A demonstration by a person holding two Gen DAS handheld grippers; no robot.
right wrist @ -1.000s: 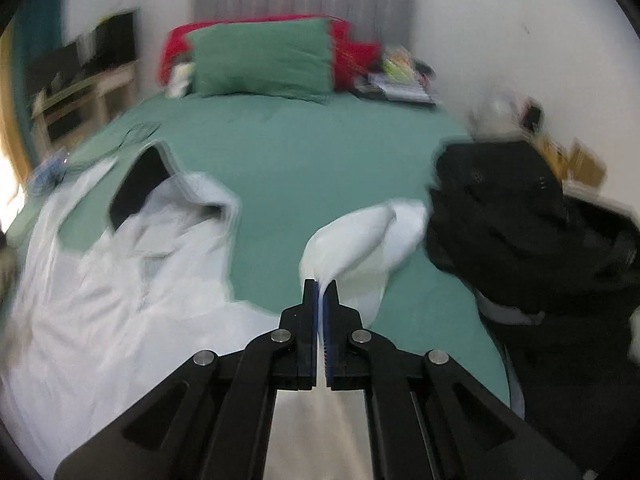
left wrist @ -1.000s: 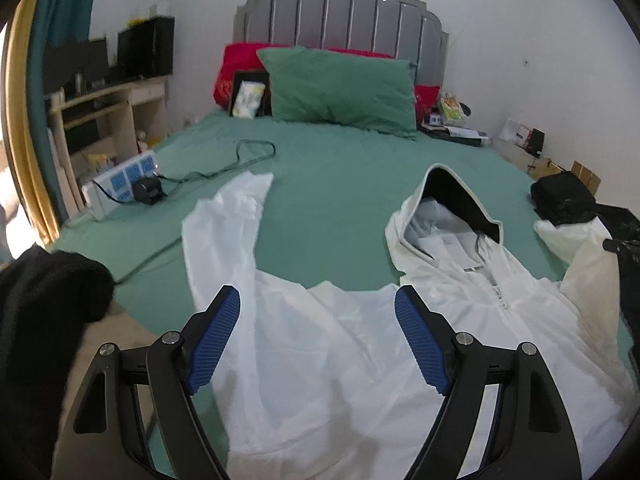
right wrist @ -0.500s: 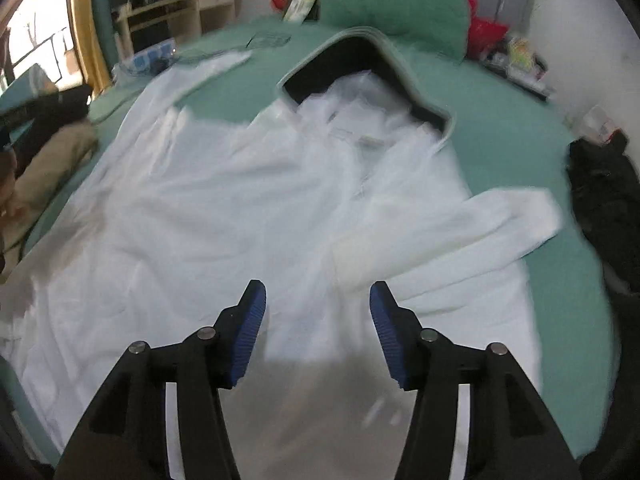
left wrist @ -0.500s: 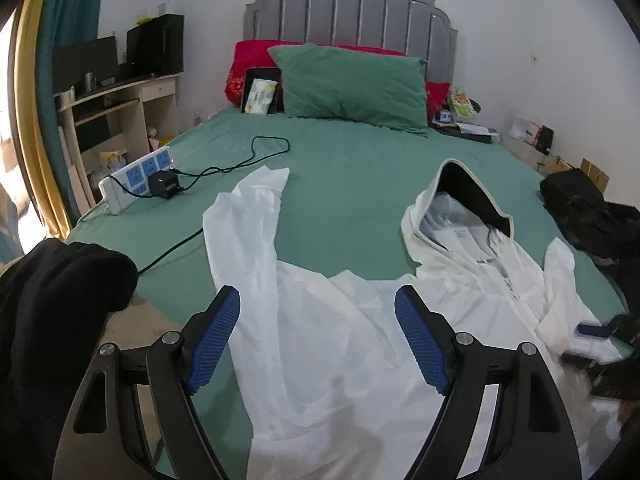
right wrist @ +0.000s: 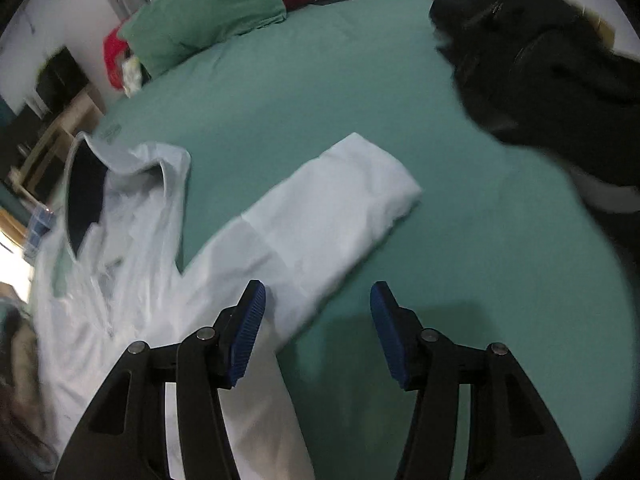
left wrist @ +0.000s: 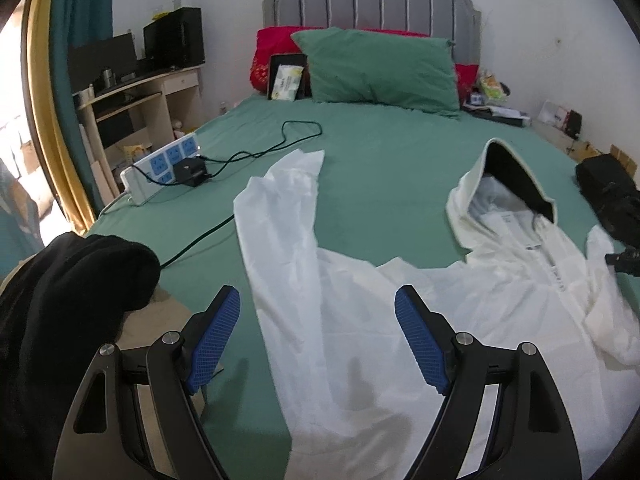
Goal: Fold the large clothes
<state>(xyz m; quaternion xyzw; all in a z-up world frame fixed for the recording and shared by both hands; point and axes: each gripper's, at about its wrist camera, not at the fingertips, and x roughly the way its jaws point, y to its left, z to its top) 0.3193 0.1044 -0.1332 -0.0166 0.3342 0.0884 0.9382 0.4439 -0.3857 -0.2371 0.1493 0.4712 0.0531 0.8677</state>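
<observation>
White hoodie (left wrist: 360,320): spread face up on the green bed sheet (left wrist: 380,168), thin fabric, hood (left wrist: 508,188) open toward the headboard with its dark lining showing.
Sleeves: one sleeve (left wrist: 280,200) lies stretched toward the pillows on the side of the power strip; the other sleeve (right wrist: 332,208) lies flat on the sheet, angled away from the body, its cuff end free.
Left gripper (left wrist: 318,336): jaws wide apart, blue pads on either side of the fabric below that sleeve — poised over the cloth, nothing pinched.
Right gripper (right wrist: 318,320): jaws have just been opening and stand parted; the inner pad is over the base of the sleeve, the outer one over bare sheet, and no cloth is clamped.
Black clothing (right wrist: 540,60): heaped on the bed, well apart from the white sleeve's cuff.
Green pillow (left wrist: 380,68): leans on red pillows (left wrist: 272,56) at the grey headboard (left wrist: 372,0).
Power strip (left wrist: 160,168): at the bed's edge — black cable (left wrist: 256,148) trails across the sheet.
Dark garment (left wrist: 68,300): bunched at the left gripper's side, off the hoodie.
</observation>
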